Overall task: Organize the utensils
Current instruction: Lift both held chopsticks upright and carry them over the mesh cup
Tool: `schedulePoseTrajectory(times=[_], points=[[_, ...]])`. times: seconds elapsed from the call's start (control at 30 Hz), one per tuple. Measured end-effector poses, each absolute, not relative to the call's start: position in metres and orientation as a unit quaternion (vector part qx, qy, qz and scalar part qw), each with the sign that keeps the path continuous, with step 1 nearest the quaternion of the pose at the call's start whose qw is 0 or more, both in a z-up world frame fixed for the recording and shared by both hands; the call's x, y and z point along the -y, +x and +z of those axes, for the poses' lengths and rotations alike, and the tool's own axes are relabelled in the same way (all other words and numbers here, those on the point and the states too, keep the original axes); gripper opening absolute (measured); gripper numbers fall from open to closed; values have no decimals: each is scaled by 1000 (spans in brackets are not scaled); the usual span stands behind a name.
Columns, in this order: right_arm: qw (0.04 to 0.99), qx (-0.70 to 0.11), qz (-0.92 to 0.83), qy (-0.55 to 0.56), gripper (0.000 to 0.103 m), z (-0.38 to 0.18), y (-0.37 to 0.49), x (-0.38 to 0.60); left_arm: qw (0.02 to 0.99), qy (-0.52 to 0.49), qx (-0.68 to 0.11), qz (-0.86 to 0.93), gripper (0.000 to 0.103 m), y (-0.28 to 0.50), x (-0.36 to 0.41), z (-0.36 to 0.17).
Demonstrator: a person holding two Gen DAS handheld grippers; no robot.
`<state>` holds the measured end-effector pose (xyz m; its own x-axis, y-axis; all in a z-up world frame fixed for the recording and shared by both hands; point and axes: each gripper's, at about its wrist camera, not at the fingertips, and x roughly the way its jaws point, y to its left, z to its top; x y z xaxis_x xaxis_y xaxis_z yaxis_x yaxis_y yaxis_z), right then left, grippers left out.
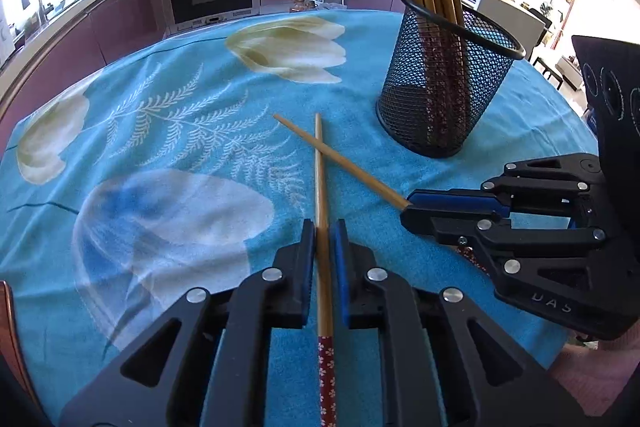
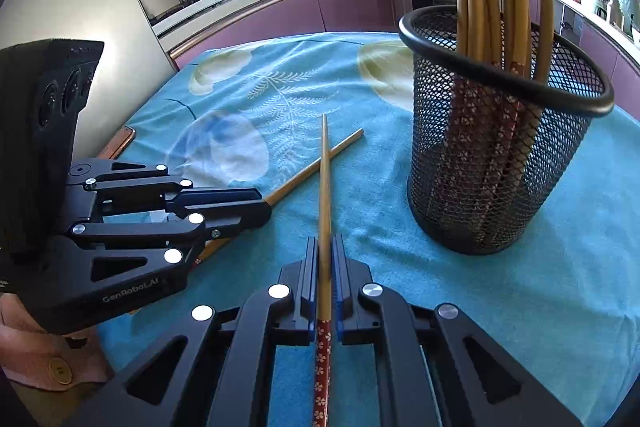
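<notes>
Both chopsticks are crossing ahead: your left gripper (image 1: 322, 231) is clamping one chopstick (image 1: 319, 163), your right gripper (image 2: 326, 247) the other chopstick (image 2: 325, 163); mesh holder (image 2: 500, 163) is standing nearer your right, right-forward.

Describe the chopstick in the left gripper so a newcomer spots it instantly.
Start at the black mesh holder full of chopsticks on the blue floral tablecloth. In front of it two loose chopsticks cross in an X. The left gripper is shut on the one running straight away from its camera, unlike its neighbour, which slants over to the right gripper.
</notes>
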<state>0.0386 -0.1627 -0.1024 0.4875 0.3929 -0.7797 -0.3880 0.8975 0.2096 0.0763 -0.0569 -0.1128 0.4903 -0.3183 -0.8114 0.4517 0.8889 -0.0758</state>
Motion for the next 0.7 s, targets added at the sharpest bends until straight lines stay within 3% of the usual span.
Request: schedulePoseTrajectory(times=[0.7], points=[[878,-409,249,17,6,-75,29,176,873,30,-425,-237,7,76,50,-86]])
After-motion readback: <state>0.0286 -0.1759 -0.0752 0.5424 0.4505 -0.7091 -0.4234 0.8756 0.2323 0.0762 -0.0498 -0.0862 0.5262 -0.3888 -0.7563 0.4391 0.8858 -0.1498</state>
